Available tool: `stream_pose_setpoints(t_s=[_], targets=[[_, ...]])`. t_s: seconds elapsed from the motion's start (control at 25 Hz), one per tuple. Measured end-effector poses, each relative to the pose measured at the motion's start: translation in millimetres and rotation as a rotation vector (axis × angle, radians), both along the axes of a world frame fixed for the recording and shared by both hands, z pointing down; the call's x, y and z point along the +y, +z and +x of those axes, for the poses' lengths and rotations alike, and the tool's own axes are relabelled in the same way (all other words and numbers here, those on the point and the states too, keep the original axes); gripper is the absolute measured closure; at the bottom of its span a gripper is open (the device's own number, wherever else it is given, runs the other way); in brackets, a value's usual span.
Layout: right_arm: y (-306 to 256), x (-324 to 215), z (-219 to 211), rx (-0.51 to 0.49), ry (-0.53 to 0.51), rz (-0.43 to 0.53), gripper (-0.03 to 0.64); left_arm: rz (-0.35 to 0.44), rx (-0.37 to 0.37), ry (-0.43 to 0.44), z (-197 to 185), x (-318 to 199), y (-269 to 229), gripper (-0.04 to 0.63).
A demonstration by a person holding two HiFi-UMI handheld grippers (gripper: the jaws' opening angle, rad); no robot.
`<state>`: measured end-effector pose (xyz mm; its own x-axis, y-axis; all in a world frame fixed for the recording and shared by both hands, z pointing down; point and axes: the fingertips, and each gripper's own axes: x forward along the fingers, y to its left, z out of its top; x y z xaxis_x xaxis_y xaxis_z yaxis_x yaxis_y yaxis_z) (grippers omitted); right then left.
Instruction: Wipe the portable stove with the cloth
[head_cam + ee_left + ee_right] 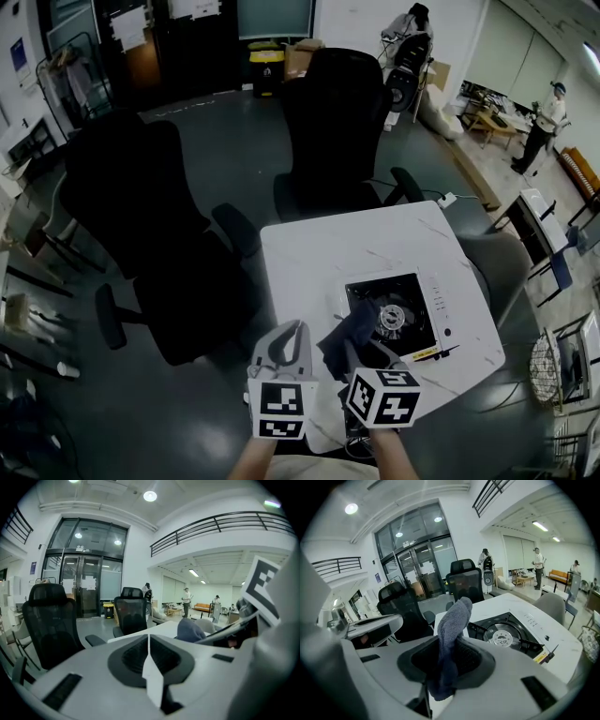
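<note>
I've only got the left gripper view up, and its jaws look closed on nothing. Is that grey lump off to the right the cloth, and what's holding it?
Observer: Yes, that's the cloth, pinched between the jaws of the right gripper, with its free end sticking up.
Operator: And the stove? I can't see it at all.
Observer: The portable stove sits on the right half of the white table, just ahead of the right gripper.
</note>
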<state>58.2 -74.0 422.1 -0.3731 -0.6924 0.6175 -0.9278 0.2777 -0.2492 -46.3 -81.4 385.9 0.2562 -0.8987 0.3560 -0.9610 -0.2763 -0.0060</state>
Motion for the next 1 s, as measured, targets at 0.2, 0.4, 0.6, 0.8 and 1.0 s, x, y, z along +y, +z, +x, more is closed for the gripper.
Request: stream_pose_setpoints(t_s=[0.2,0.4,0.6,0.8,1.0], targets=[[-3.0,7.5,4.3,-0.020,0.021,0.003,0.518,0.008,-0.003,0.012,7.1,5.4,-4.8,0.574],[-6.2,14.7,8.5,-0.030,0.039,0.011,0.518,0.020,-0.001,0.021,11.8,9.6,-10.5,0.574],[-8.8,20.1,14.9,-0.032,0.052,0.014,0.518,0.025,-0.001,0.025,12.6,11.5,-13.7,0.574],[-11.7,23.7,18.8,-0.033,0.061,0.021,0.518,0.033,-0.003,0.036,17.4,13.4,-16.6,0.574],[-12.8,29.3,22.1,-0.035,0.062,0.021,0.518,0.028,-0.003,0.046,23.9,17.1,-14.8,0.574]])
